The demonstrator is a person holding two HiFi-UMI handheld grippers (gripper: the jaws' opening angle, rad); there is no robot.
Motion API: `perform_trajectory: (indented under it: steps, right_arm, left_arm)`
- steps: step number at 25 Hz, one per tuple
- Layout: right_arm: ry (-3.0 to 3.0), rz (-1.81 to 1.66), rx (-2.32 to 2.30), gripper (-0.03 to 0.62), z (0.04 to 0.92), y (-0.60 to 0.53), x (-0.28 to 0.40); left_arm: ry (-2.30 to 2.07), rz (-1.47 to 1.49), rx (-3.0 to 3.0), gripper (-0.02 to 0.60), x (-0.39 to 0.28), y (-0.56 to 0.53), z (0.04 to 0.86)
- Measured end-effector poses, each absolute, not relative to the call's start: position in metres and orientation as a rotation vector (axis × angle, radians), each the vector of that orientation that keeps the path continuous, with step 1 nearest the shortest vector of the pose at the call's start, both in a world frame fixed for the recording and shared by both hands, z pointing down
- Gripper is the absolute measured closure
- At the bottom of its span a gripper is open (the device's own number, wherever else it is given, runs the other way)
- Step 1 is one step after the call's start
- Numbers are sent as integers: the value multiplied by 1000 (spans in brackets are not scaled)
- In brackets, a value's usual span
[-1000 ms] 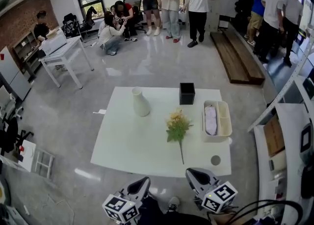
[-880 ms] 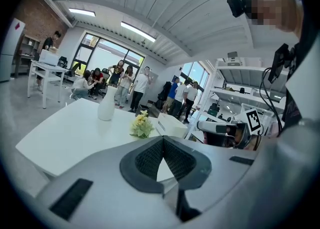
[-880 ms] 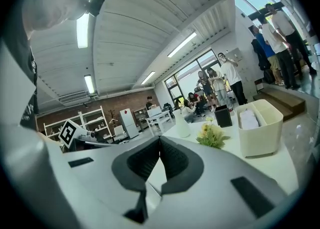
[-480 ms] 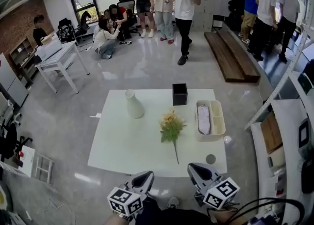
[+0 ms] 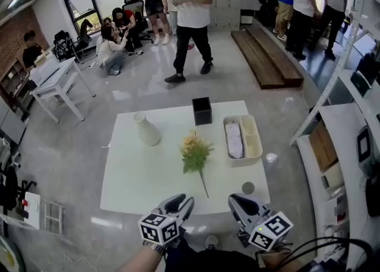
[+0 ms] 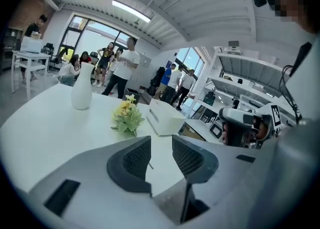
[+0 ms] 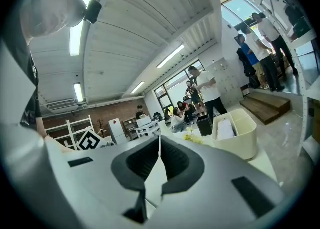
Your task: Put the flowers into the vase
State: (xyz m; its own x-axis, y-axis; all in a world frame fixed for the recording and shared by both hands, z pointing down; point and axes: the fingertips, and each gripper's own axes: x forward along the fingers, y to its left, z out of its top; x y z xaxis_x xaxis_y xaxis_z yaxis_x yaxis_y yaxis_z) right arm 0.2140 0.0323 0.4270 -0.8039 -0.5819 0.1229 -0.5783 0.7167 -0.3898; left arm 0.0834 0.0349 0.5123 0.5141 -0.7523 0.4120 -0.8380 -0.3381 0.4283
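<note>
A bunch of yellow flowers with green leaves [image 5: 194, 153] lies flat in the middle of the white table [image 5: 136, 176], its thin stem pointing at the near edge. The white vase [image 5: 146, 129] stands upright at the far left. My left gripper [image 5: 183, 200] is at the near edge, just left of the stem end; its jaws are opening with nothing between them. In the left gripper view the flowers [image 6: 127, 115] and the vase [image 6: 81, 93] lie beyond the left gripper [image 6: 161, 155]. My right gripper [image 5: 237, 202] is shut and empty, over the near right edge.
A black box [image 5: 202, 110] stands at the table's far edge. A cream two-part tray [image 5: 241, 139] with a white bundle lies at the right, and a small grey disc [image 5: 248, 187] near the right corner. A person in a white shirt [image 5: 191, 21] walks just beyond the table. Shelving lines the right side.
My left gripper has come forward to the table's near edge and its jaws have parted. The right gripper shifted slightly. The person in the white shirt has walked nearer the table.
</note>
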Motion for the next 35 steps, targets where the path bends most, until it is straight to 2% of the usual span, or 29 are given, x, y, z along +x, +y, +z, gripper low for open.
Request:
perform_trajectory:
  steps: [3, 20, 35]
  right_arm:
    - [2870, -665, -1046, 583, 430, 25, 223]
    - [2707, -828, -1363, 583, 465, 12, 231]
    - [2626, -904, -1447, 585, 484, 22, 236]
  left_arm:
    - [-1242, 196, 2114, 420, 90, 12, 534]
    - [-1047, 80, 1758, 417, 97, -94, 616]
    - [-1042, 170, 1637, 417, 96, -125, 662]
